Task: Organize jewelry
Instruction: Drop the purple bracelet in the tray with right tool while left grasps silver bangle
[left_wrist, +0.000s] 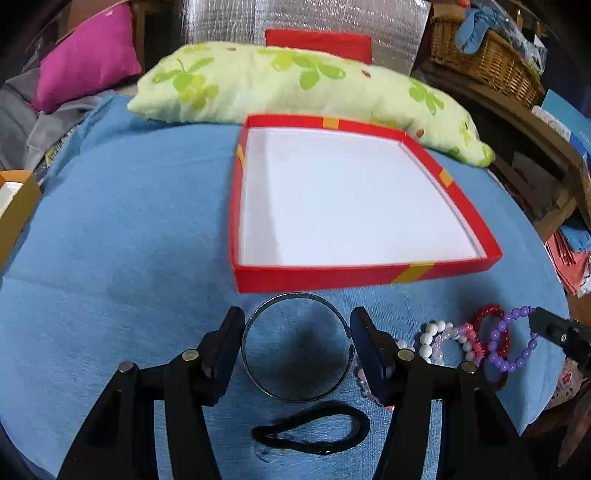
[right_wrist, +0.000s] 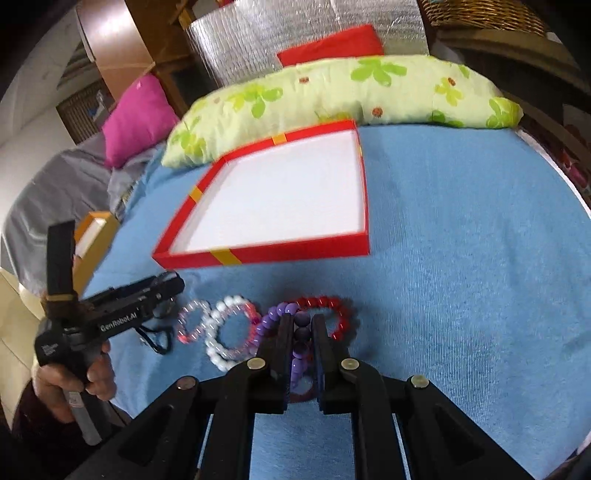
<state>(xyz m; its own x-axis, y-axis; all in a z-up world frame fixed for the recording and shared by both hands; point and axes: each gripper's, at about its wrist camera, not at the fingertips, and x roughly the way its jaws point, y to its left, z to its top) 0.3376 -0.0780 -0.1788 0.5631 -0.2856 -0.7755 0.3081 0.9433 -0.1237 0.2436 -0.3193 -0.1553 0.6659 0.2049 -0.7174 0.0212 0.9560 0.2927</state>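
Observation:
My left gripper (left_wrist: 297, 330) points down at the blue cloth, and its pads touch both sides of an open metal bangle (left_wrist: 255, 380), so it is shut on it. Below the bangle lies a black hair tie (left_wrist: 314, 432). My right gripper (right_wrist: 301, 319) is shut on a purple bead bracelet (right_wrist: 275, 317), which overlaps a red bead bracelet (right_wrist: 332, 306). White (right_wrist: 218, 347) and pink (right_wrist: 190, 321) bead bracelets lie just left of it. A shallow red box (left_wrist: 332, 275) with a white inside sits empty beyond both grippers.
A green floral pillow (left_wrist: 295, 85) lies right behind the box, with a pink cushion (left_wrist: 85, 55) at far left. A small orange box (left_wrist: 14, 210) sits at the cloth's left edge. A wicker basket (left_wrist: 491, 62) stands on wooden furniture at right. A hand (right_wrist: 74, 380) holds the left gripper's handle.

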